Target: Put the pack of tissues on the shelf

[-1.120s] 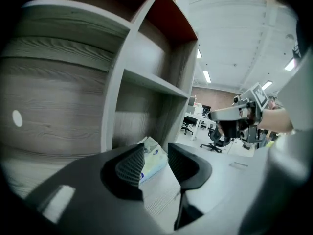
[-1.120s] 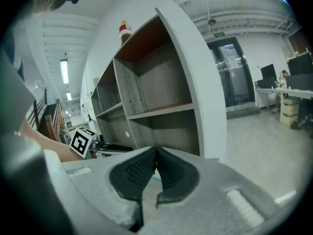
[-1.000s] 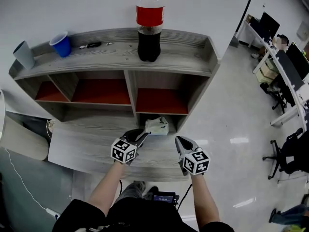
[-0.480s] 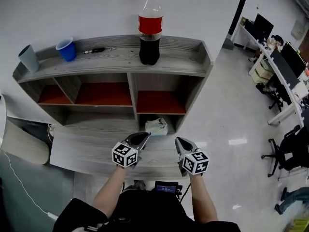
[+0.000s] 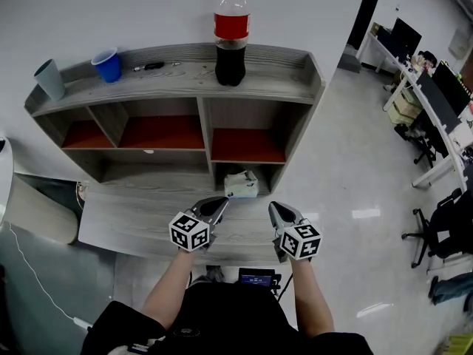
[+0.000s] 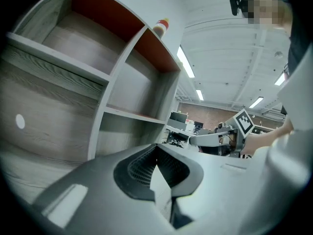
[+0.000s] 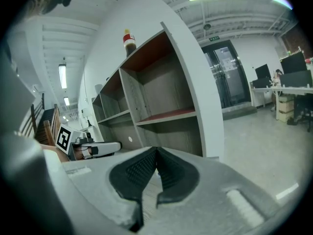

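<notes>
The pack of tissues (image 5: pixel 242 185) lies in the lower right compartment of the grey wooden shelf unit (image 5: pixel 314 87), just inside the opening and under the red-backed cubby. Nothing of mine is touching it. My left tongs (image 5: pixel 220 203) are clenched tight with nothing between the jaws; their tips point toward the pack from near it, but there is a clear gap. My right tongs (image 5: pixel 275 208) are also pressed together and empty. They hover over the desk top (image 5: pixel 126 224) beside the left pair, a little further from the compartment. Since the pack rests on the shelf board by itself, I judge the main job done: it is where the task wants it. As far as I can see, all that is left is to draw both tongs away from the unit, and perhaps to check that the pack sits far enough in; from the head view it seems close to the front edge, though I cannot tell how close. The cola bottle (image 5: pixel 230 32), the blue cup (image 5: pixel 108 65), the grey cup (image 5: pixel 49 78) and a pen (image 5: pixel 151 66) stand or lie on the top board, well apart from my work, and need nothing from me.
</notes>
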Tool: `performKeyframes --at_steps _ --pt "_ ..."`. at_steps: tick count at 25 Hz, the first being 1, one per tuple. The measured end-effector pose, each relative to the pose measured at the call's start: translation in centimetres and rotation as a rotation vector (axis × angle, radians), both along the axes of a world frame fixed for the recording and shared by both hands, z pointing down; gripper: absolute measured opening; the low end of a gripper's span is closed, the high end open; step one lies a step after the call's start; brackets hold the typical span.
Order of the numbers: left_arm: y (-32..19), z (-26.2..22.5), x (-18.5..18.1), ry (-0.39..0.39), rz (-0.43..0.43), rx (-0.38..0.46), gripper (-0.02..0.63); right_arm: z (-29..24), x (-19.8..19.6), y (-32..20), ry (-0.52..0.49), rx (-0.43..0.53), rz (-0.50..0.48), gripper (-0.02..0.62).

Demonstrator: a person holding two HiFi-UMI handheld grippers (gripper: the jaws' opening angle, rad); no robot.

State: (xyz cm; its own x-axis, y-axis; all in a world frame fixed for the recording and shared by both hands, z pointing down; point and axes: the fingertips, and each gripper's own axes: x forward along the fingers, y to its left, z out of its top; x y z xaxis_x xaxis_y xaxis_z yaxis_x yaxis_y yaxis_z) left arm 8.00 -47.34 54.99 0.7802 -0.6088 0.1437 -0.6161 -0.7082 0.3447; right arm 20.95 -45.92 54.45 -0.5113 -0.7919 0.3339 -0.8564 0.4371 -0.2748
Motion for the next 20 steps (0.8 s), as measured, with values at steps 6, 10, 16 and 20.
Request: performKeyframes --at_steps 6,10,16,20 --pt "2.5 0.1 0.6 -0.028 0.009 0.001 0.003 0.1 0.2 1.5 -0.012 -0.003 -0.020 0.000" --pt "4.4 0.7 0.5 -0.044 -0.004 -0.018 0.003 0.7 0.0 2.9 -0.028 -0.020 -0.036 0.000" --pt "6.5 1.2 0.1 -0.066 -0.005 -0.032 0.003 1.1 -0.4 5.0 -0.041 -0.039 -0.042 0.000" --pt "7.3 1.2 0.5 -0.086 0.026 -0.023 0.003 1.1 -0.1 6.3 -0.033 -0.038 -0.021 0.000"
